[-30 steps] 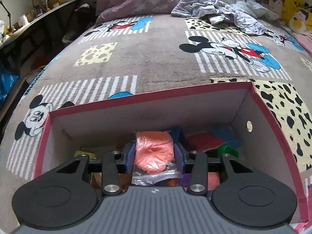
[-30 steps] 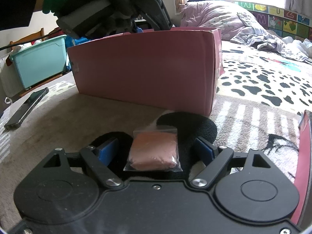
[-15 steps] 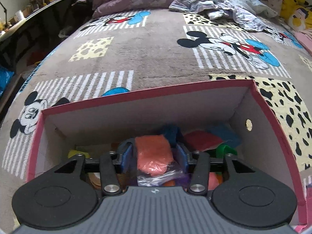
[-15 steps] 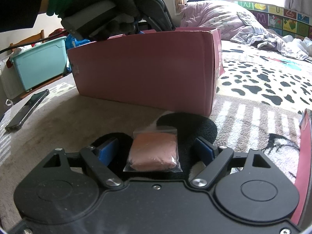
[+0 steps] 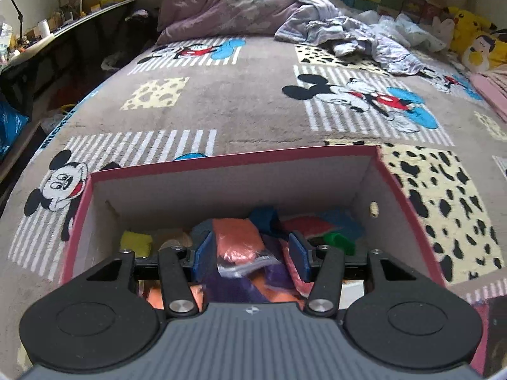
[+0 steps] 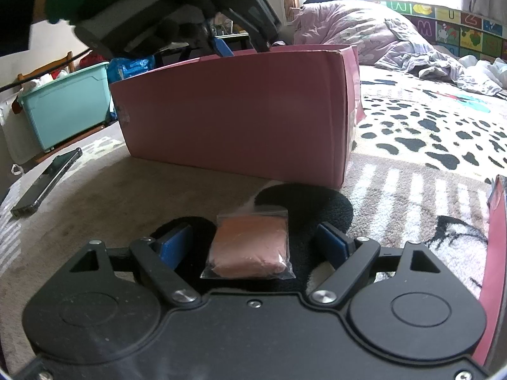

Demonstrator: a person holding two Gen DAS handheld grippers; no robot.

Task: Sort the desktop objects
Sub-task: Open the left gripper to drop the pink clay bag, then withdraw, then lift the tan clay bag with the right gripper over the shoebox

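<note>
My left gripper (image 5: pixel 250 258) is open above the inside of the pink cardboard box (image 5: pixel 221 161). An orange clay bag (image 5: pixel 237 242) lies loose between its blue pads on a pile of coloured clay bags in the box. My right gripper (image 6: pixel 253 242) is open low over the blanket, its pads either side of a pink-brown clay bag (image 6: pixel 250 250) without touching it. The box (image 6: pixel 240 114) stands just beyond it, with the left gripper (image 6: pixel 221 46) over its rim.
A black phone (image 6: pixel 47 180) lies on the blanket at the left. A teal storage bin (image 6: pixel 63 101) stands behind it. A dark red lid edge (image 6: pixel 492 253) is at the right. Crumpled bedding (image 5: pixel 348 38) and plush toys (image 5: pixel 475 41) lie at the far side.
My left gripper has opened and let go of the orange clay bag, which now rests in the box. It has lifted a little. The right gripper has not moved.
</note>
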